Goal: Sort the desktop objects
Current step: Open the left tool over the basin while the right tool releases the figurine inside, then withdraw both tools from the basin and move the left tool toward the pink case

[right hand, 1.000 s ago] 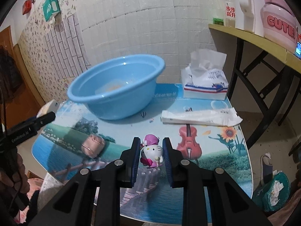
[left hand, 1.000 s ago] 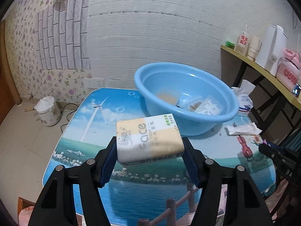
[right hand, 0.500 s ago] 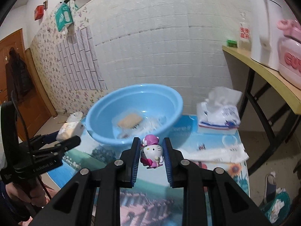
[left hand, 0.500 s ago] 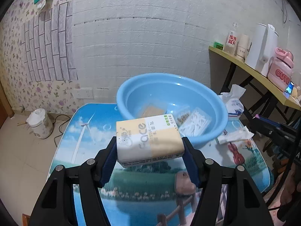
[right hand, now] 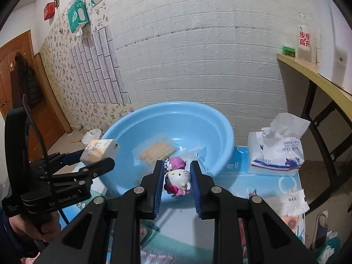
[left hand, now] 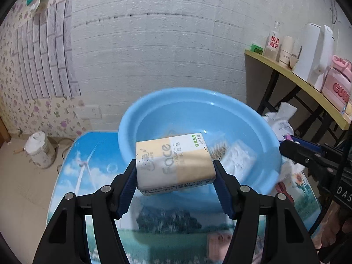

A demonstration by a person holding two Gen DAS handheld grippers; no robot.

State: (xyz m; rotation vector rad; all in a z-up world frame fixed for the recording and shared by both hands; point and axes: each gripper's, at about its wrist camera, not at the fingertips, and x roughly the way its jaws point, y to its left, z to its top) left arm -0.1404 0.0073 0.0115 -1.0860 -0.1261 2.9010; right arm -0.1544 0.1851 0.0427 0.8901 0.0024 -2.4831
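Observation:
My left gripper [left hand: 175,171] is shut on a beige and white tissue pack [left hand: 173,160] and holds it over the near rim of the blue basin [left hand: 154,118]. My right gripper [right hand: 177,176] is shut on a small Hello Kitty toy [right hand: 177,178] and holds it above the basin's [right hand: 222,136] near rim. The basin holds a bag of toothpicks [right hand: 157,150] and a clear packet [left hand: 238,156]. The left gripper and its pack [right hand: 99,150] also show at the left of the right wrist view.
An open tissue pack [right hand: 278,149] stands on the table right of the basin, with a flat paper packet [right hand: 290,200] nearer. A small pink object [left hand: 217,241] lies on the table [left hand: 74,176] near its front. A shelf [left hand: 297,81] with bottles stands at the right.
Both grippers have moved forward towards the basin with their objects still held. The basin now looks larger and closer in both views.

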